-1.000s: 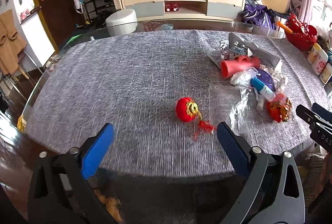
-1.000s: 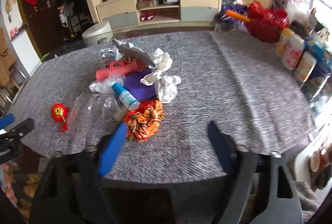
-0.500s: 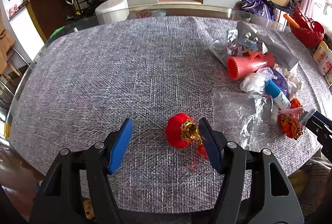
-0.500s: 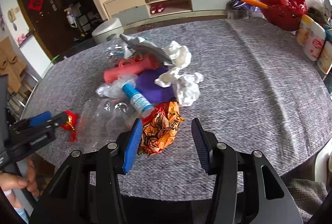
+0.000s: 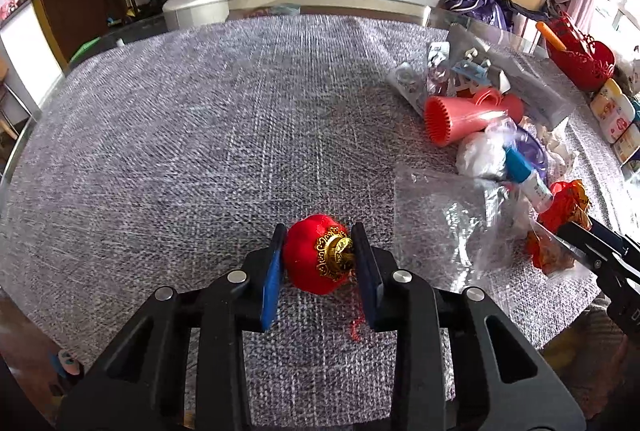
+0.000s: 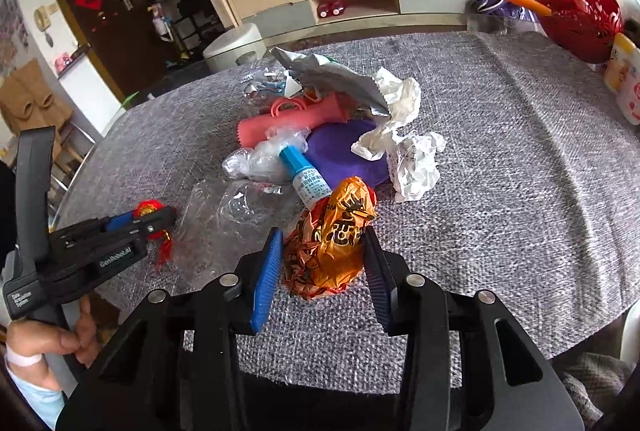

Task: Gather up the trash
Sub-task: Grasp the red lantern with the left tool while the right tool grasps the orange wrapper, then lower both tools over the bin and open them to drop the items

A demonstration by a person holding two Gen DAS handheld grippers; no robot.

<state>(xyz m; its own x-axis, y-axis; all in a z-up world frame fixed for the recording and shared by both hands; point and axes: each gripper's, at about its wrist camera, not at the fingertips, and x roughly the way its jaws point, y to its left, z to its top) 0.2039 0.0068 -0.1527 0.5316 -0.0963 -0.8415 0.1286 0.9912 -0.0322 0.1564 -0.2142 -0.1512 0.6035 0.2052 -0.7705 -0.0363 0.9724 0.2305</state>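
Now that both hands have dropped from hovering, the left gripper [image 5: 319, 258] is closing against the red lantern ornament [image 5: 316, 258] and the right gripper [image 6: 325, 258] around the orange wrapper [image 6: 330, 243], both trash pieces still resting on the worktop [image 5: 180, 135].

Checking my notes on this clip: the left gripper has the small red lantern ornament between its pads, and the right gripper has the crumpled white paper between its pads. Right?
Not quite. The right gripper is closing around the crumpled orange foil wrapper, as the right wrist view shows; the crumpled white paper lies untouched farther back. The left gripper does have the small red lantern ornament between its pads.
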